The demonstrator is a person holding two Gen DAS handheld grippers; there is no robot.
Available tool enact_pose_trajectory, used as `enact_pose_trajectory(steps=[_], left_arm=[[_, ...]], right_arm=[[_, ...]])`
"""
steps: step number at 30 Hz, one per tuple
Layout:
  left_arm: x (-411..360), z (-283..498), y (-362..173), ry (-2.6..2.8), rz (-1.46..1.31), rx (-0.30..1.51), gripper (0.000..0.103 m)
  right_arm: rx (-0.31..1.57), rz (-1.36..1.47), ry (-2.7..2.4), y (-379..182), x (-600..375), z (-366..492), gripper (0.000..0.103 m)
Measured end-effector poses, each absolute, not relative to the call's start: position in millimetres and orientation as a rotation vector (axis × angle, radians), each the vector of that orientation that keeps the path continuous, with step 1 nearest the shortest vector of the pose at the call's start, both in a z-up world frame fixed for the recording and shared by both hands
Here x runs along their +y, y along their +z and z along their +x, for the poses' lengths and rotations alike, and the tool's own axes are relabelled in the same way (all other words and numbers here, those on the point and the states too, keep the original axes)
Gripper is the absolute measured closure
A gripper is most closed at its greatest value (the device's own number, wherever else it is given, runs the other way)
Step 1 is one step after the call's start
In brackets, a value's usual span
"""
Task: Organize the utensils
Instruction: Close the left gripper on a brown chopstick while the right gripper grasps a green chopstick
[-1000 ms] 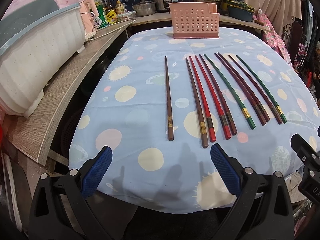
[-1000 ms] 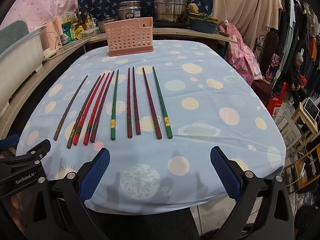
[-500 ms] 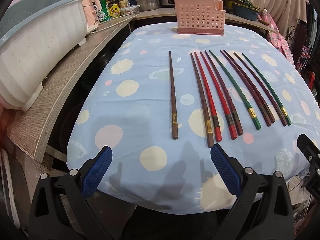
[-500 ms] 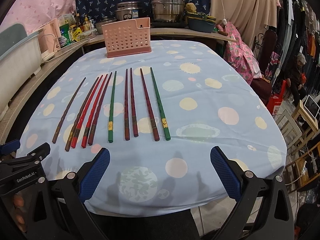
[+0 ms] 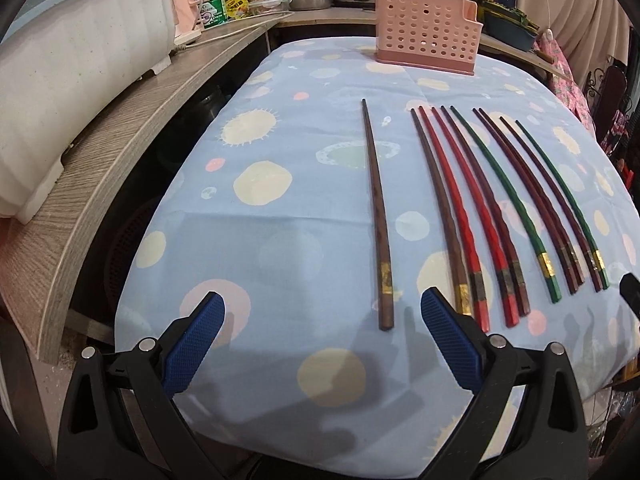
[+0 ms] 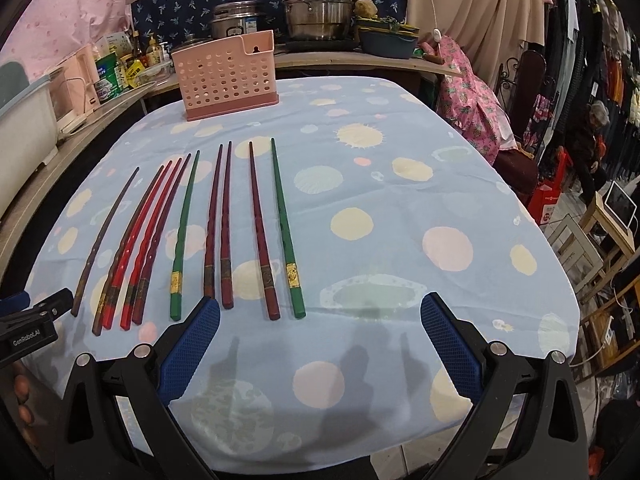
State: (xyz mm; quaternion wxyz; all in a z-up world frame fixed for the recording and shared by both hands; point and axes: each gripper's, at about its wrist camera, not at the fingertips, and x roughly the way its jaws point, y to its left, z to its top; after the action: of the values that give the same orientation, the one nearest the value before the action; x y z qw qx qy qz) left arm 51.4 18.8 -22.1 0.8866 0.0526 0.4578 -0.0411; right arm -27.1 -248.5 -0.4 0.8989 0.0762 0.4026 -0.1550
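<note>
Nearest in both wrist views are the grippers themselves. The left gripper point(image 5: 322, 342) hangs over the near edge of the bench point(image 5: 280, 400) with its jaws spread wide and nothing between them. The right gripper point(image 6: 320, 342) is likewise released and empty, and sits over the same edge.

Just beyond them, on the blue spotted cloth, ten chopsticks lie side by side with their thick ends toward the grippers. The lone brown chopstick point(image 5: 376, 216) lies apart on the left of the row, its butt end roughly between the left gripper's pads and just ahead of them. To its right comes a tight cluster of brown, red and dark ones point(image 5: 466, 220). Further right lie a green one point(image 5: 508, 196), a maroon pair point(image 6: 218, 224), and a maroon and green one point(image 6: 284, 228) at the row's right end, ahead of the right gripper.

Well beyond the tips, at the far edge of the bench, stands the pink perforated holder point(image 5: 428, 38), upright and seemingly empty.

Nothing appears to be sorted yet; the step in hand looks like the approach for a first pick. The next move probably calls for lowering one gripper onto a thick end, likely the lone brown chopstick, closing squarely across the thin shaft, then carrying it to the holder.
</note>
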Motion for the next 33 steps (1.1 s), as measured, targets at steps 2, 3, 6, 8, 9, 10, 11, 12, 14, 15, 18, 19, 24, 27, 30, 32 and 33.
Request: enact_pose_trajectory(steps=[2, 3, 6, 8, 9, 10, 11, 12, 14, 15, 18, 19, 24, 27, 30, 32, 33], left_arm=[[18, 55, -25, -0.09, 0.109, 0.955, 0.009], [18, 57, -27, -0.093, 0.108, 0.957, 0.009], [17, 61, -30, -0.106, 0.102, 0.965, 0.013], [17, 64, -33, -0.114, 0.092, 0.979, 0.017], [17, 65, -35, -0.121, 0.084, 0.988, 0.019], [18, 66, -36, -0.13, 0.075, 0.998, 0.023], [18, 66, -37, -0.134, 0.067, 1.0, 0.023], [18, 66, -36, -0.137, 0.065, 0.995, 0.024], [18, 66, -36, -0.143, 0.065, 0.992, 0.031], [18, 65, -35, -0.148, 0.064, 0.99, 0.034], [17, 65, -33, -0.167, 0.06, 0.985, 0.049], [16, 65, -33, -0.176, 0.059, 0.985, 0.055], [12, 62, -30, -0.221, 0.05, 0.99, 0.087], [10, 63, -29, -0.243, 0.038, 1.0, 0.095], [9, 62, -29, -0.25, 0.039, 1.002, 0.096], [8, 63, -29, -0.254, 0.04, 1.005, 0.096], [7, 63, -29, -0.256, 0.039, 1.006, 0.096]], right_arm=[[0.836, 0.164, -0.322, -2, -253, -20, 0.007], [0.837, 0.167, -0.321, -2, -256, -16, 0.009], [0.836, 0.172, -0.314, -2, -260, -6, 0.018], [0.834, 0.178, -0.308, -2, -262, 0, 0.023], [0.837, 0.184, -0.302, -3, -264, 4, 0.027], [0.841, 0.19, -0.294, -4, -265, 6, 0.03], [0.848, 0.196, -0.287, -6, -265, 9, 0.035], [0.855, 0.2, -0.28, -9, -266, 11, 0.039], [0.875, 0.206, -0.263, -15, -264, 15, 0.046], [0.885, 0.208, -0.257, -17, -264, 16, 0.05], [0.903, 0.211, -0.234, -23, -260, 17, 0.058], [0.899, 0.211, -0.229, -23, -259, 17, 0.058], [0.9, 0.22, -0.202, -22, -259, 14, 0.071], [0.912, 0.219, -0.195, -25, -261, 14, 0.084], [0.913, 0.208, -0.193, -26, -262, 13, 0.088], [0.912, 0.194, -0.189, -26, -261, 12, 0.089], [0.912, 0.185, -0.189, -26, -260, 12, 0.089]])
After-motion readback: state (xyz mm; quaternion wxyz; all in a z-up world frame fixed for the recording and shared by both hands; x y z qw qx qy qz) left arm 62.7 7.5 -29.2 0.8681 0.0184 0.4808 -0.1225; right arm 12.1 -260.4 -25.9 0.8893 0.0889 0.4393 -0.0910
